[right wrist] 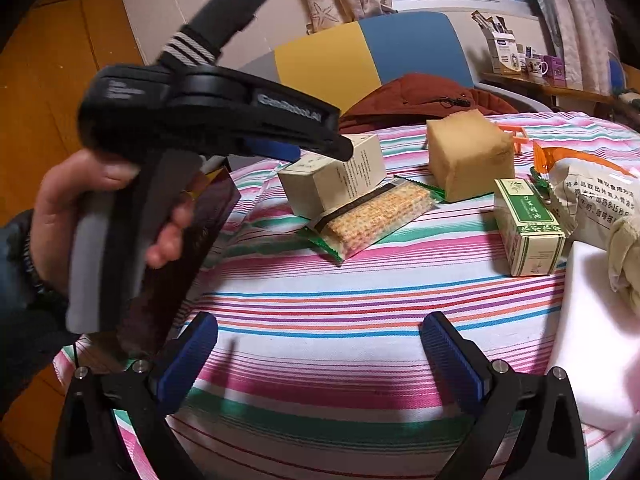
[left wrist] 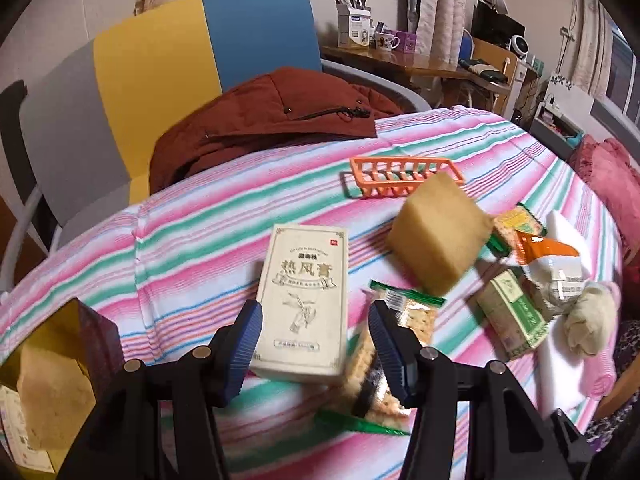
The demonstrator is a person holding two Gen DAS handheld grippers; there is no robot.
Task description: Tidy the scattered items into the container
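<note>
Striped pink-and-green cloth over the tabletop [left wrist: 192, 240], with a chair [left wrist: 160, 60] and a rust jacket [left wrist: 260, 120] behind. Scattered across the cloth: cream box [left wrist: 304, 300] lying propped on a cracker packet [left wrist: 416, 312], tan sponge [left wrist: 440, 236], green box [left wrist: 512, 320], orange rack [left wrist: 400, 176], a printed pouch [left wrist: 548, 256] and white foam [left wrist: 560, 352] at the far right. Container [left wrist: 100, 320] – a dark box with a gold lining – at the left edge, one tan block already inside. Left gripper [left wrist: 316, 312], held in a hand [right wrist: 92, 204], tilted down over the cream box, jaws half spread to either side of it and, as far as visible, not pressing on it. Right gripper [right wrist: 320, 324] spread wide and empty above bare cloth, near the edge. Step in hand, most likely: lining up on the cream box, the next item for the container. Next move calls for a lower approach, closing squarely on the long sides – without catching the cracker packet underneath – then a lift and a swing left into the container.
</note>
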